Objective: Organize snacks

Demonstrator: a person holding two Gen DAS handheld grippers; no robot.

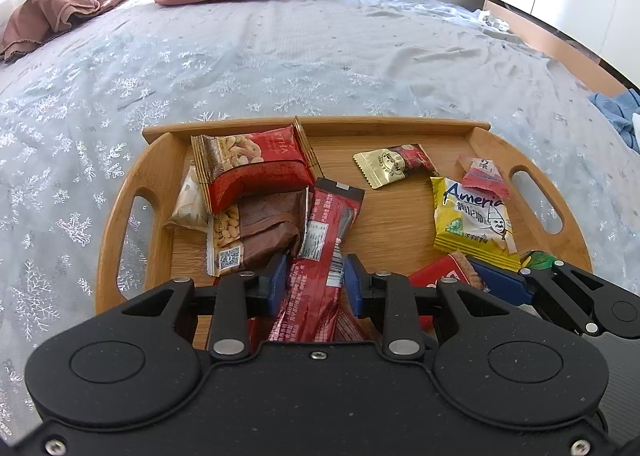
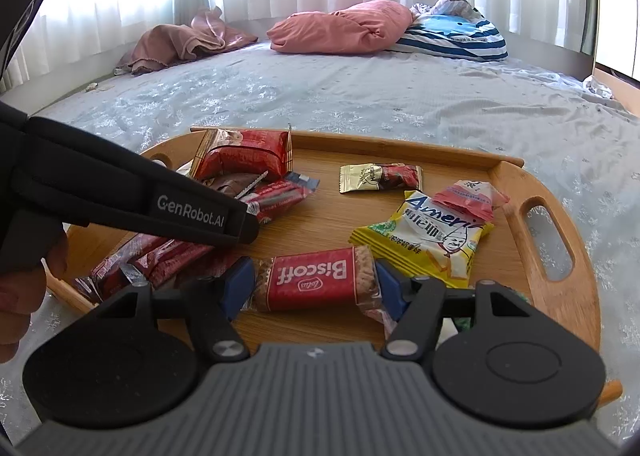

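On a bamboo tray (image 2: 516,184) resting on a snowflake-patterned bedspread (image 1: 280,56), the right gripper (image 2: 316,284) clasps a Biscoff biscuit packet (image 2: 316,278) between its blue pads. Just left, the left gripper (image 1: 316,280) straddles a long dark-red snack bar (image 1: 320,256); whether it pinches the bar I cannot tell. A yellow cracker packet (image 2: 424,244) lies beside the Biscoff.

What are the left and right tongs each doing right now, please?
Left tongs: closed on the dark red snack bar.
Right tongs: closed on the Biscoff packet above the wooden tray.
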